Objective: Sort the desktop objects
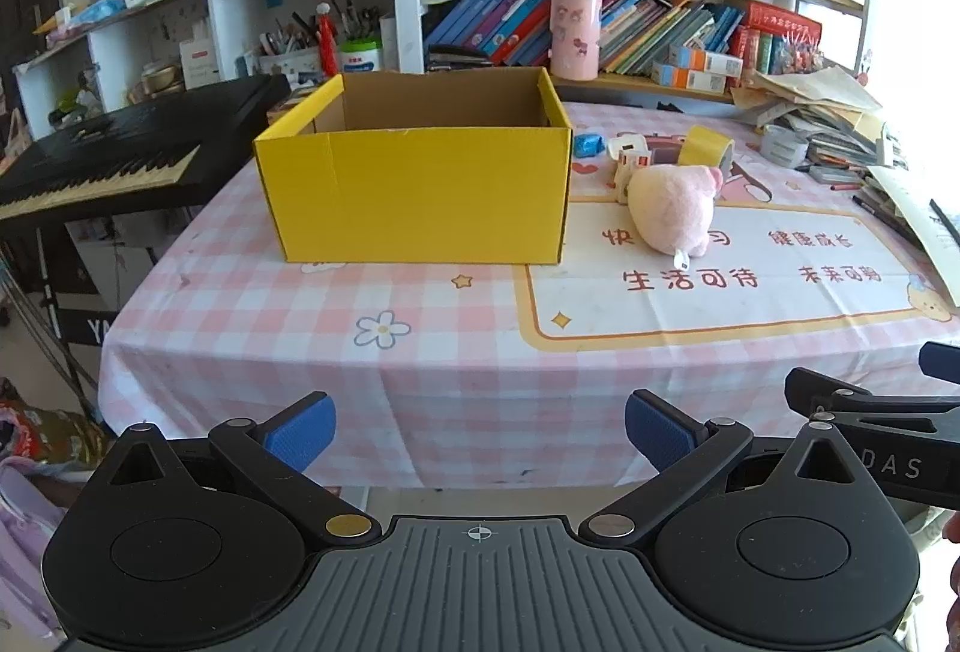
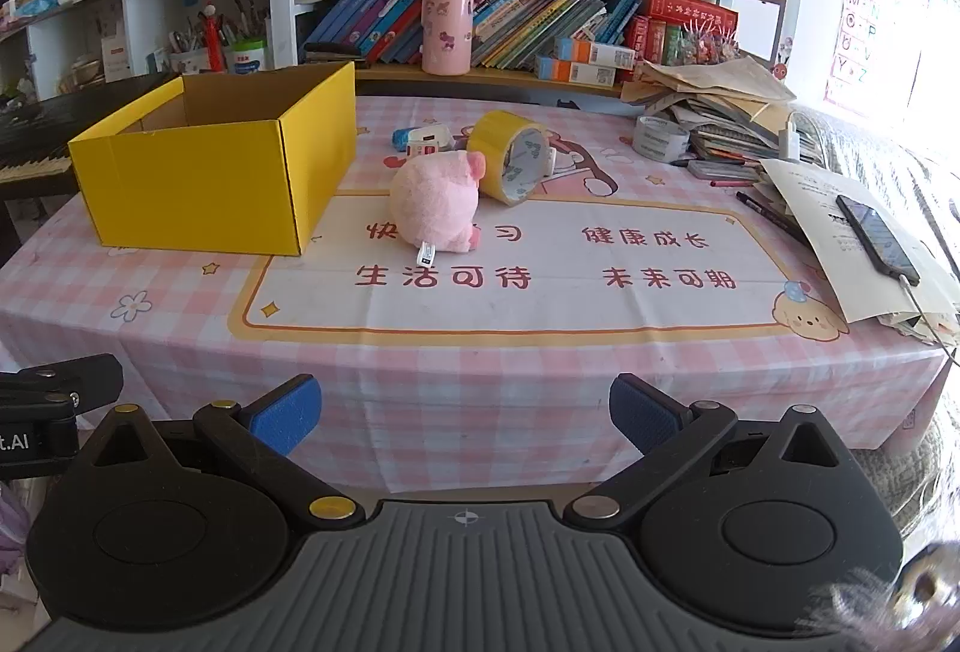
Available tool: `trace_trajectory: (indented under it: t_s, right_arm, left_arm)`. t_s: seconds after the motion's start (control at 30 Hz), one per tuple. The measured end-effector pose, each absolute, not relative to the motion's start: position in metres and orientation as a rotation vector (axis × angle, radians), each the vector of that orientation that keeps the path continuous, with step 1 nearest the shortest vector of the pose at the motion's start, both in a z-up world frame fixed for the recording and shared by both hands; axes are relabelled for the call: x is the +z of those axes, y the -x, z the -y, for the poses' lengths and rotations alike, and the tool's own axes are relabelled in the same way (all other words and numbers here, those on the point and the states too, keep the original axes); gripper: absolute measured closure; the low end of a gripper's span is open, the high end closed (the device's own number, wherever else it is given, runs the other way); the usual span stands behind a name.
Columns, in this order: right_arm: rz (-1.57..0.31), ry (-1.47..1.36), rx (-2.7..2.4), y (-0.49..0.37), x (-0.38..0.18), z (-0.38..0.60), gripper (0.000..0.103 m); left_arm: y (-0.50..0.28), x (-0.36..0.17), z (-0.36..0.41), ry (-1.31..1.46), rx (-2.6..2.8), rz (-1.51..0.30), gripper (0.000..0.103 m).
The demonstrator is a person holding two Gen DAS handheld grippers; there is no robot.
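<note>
2 grippers, left gripper [image 1: 480,433] and right gripper [image 2: 465,415], jaws wide, empty, short of table edge; plush pig [image 2: 435,202] and yellow box [image 2: 216,172] well ahead, likely for sorting.

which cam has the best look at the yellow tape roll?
Right wrist: the yellow tape roll shows whole, its open core facing the camera, beside the pink plush. Left wrist catches only its top behind the plush.

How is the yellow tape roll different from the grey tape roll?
The yellow tape roll stands on its edge, its hole facing sideways; the grey tape roll lies flat. The yellow one sits beside the pink plush toy; the grey one sits by the paper pile. Both rest on the table.
</note>
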State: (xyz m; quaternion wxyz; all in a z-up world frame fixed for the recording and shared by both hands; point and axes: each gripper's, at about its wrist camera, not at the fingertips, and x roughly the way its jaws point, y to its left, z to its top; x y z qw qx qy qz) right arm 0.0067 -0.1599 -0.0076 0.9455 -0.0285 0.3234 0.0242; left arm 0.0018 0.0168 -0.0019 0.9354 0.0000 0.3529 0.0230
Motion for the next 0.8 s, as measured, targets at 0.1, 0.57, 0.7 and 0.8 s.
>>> trace_trajectory:
  t_s: [0.1, 0.57, 0.7, 0.8]
  right_arm:
    - [-0.663, 0.058, 0.051, -0.0070, -0.0087, 0.1606, 0.000]
    - [-0.670, 0.063, 0.060, -0.0064, -0.0080, 0.1631, 0.000]
    - [-0.670, 0.063, 0.060, -0.0065, -0.0081, 0.1632, 0.000]
    - [-0.670, 0.062, 0.060, -0.0064, -0.0081, 0.1633, 0.000]
  left_arm:
    - [-0.0018, -0.0025, -0.0173, 0.003, 0.050, -0.725, 0.000]
    - [-0.0023, -0.0049, -0.0161, -0.014, 0.075, -0.736, 0.000]
    - [-0.0032, -0.0058, -0.0163, -0.014, 0.084, -0.741, 0.000]
    - [-0.0042, -0.0057, -0.0168, -0.009, 0.087, -0.743, 0.000]
